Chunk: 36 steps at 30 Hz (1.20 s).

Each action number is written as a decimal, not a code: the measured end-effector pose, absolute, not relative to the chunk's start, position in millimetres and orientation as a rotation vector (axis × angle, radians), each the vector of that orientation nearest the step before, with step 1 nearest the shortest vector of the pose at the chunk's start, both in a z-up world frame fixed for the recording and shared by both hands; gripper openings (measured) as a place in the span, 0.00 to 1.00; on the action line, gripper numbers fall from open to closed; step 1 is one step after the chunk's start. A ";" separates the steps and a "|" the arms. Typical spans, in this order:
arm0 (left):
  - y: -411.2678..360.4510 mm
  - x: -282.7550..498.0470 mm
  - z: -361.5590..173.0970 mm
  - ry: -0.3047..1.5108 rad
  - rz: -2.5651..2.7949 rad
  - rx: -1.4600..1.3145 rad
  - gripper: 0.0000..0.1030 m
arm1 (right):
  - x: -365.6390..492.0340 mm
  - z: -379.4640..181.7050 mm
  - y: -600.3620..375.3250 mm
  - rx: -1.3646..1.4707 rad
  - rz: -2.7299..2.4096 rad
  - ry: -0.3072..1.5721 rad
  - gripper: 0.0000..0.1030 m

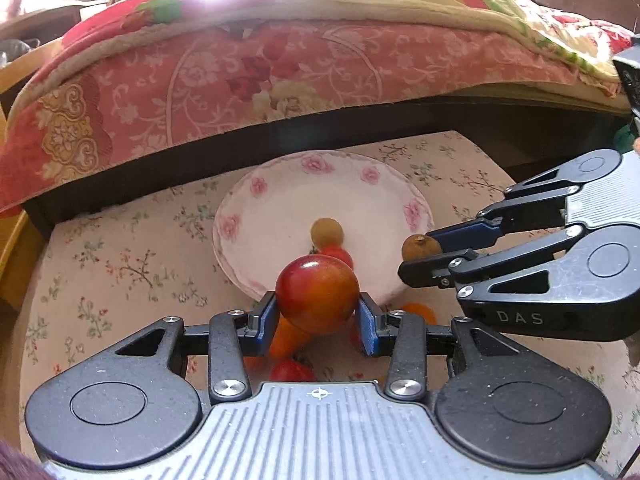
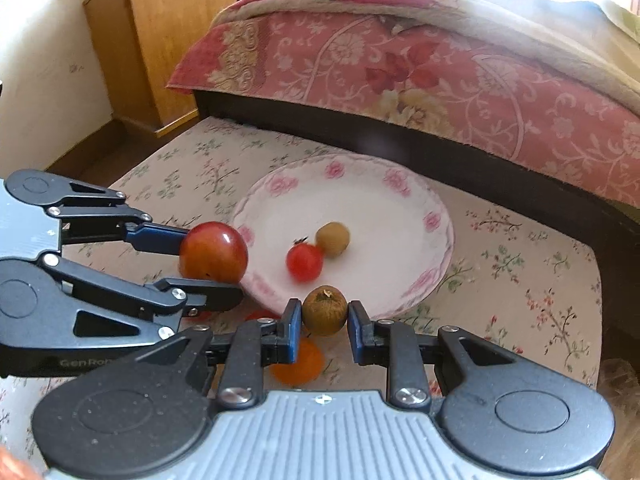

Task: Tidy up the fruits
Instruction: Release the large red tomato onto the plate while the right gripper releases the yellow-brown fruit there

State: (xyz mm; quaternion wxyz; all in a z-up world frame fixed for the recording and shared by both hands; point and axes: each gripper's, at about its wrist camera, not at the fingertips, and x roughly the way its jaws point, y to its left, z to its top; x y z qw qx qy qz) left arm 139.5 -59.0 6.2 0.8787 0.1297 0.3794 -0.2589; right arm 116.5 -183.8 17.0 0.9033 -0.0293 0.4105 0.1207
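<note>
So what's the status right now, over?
Left gripper shut on red-orange fruit. Right gripper shut on brown fruit. Plate ahead, already holding two fruits; path open.

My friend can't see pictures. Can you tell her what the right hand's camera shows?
The right gripper holds a small brown fruit near a flowered plate; beside it, the left gripper holds a red fruit.

Fruit under your claws is mostly hidden

Your left claw [image 1: 318,320] and its red fruit [image 1: 317,295] cover the orange pieces [image 1: 289,340] beneath; in the right view the orange fruit [image 2: 298,362] is blurred, so you cannot tell its kind. The bed [image 1: 280,68] runs off-frame.
</note>
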 end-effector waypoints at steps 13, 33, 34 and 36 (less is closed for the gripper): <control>-66.7 162.9 -3.9 0.791 -0.511 0.269 0.48 | 141.8 12.4 -186.2 -0.066 0.176 0.831 0.28; -65.7 165.9 -5.7 0.795 -0.479 0.266 0.50 | 148.1 5.5 -193.8 -0.028 0.142 0.823 0.29; -65.8 165.7 -5.3 0.793 -0.477 0.265 0.50 | 148.2 5.8 -194.3 -0.027 0.140 0.822 0.29; -65.6 164.8 -3.0 0.781 -0.478 0.263 0.51 | 148.4 6.4 -195.3 -0.020 0.141 0.819 0.29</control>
